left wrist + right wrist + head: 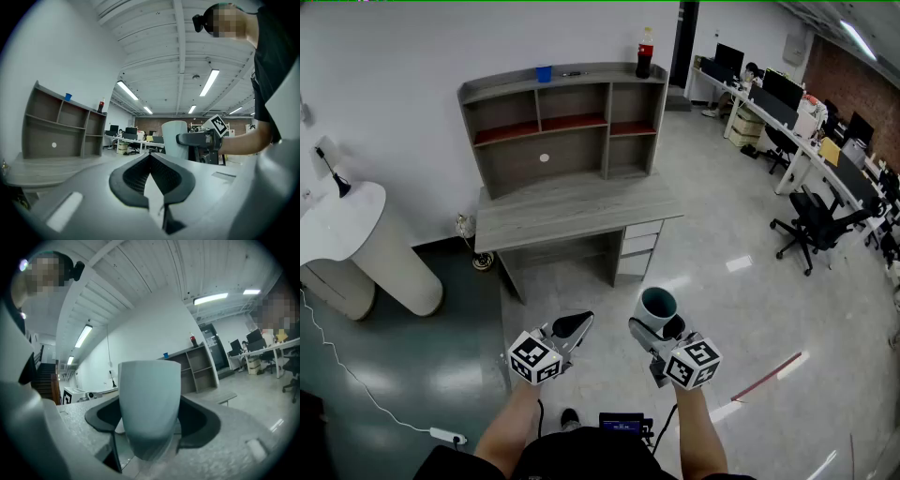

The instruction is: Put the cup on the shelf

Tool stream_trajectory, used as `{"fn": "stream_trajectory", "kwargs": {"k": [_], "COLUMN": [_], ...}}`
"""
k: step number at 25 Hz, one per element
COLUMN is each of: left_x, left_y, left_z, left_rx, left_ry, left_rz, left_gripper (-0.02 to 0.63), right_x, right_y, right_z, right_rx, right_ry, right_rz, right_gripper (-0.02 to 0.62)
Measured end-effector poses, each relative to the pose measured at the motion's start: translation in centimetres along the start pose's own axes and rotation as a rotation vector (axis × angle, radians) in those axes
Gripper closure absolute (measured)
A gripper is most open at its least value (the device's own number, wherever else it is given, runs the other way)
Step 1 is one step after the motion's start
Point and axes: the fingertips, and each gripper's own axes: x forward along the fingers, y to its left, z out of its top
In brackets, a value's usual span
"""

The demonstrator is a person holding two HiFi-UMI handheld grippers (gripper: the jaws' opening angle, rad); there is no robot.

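A pale grey-green cup stands upright in my right gripper, whose jaws are shut on its sides; in the right gripper view the cup fills the middle between the dark pads. My left gripper is beside it at the left, shut and holding nothing; its view shows its tips meeting. The cup and the right gripper show there too. The grey shelf unit stands on a desk well ahead of both grippers, across open floor.
A small blue cup and a dark bottle stand on the shelf top. A white rounded counter is at the left. Office desks with monitors and chairs fill the right. A cable and power strip lie on the floor.
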Motion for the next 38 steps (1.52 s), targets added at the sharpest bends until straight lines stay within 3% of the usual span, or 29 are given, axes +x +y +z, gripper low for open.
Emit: {"fn": "stream_trajectory", "kwargs": {"k": [16, 20, 38], "left_x": [-0.6, -0.9, 1.0], "left_y": [-0.2, -0.2, -2.0], "left_z": [-0.1, 0.0, -1.2], "left_rx": [0.027, 0.031, 0.020], "left_ry": [0.027, -0.003, 0.014], "left_rz": [-0.012, 0.000, 0.015], "left_gripper": [0.603, 0.603, 0.603], "right_x": [0.2, 0.0, -2.6], "right_y": [1.7, 1.7, -0.5], "right_z": [-0.3, -0.6, -0.5], "right_rx": [0.007, 0.021, 0.046], "right_ry": [0.004, 0.005, -0.005], "right_rz": [0.024, 0.022, 0.025], "right_gripper": [0.233, 0.233, 0.233]}}
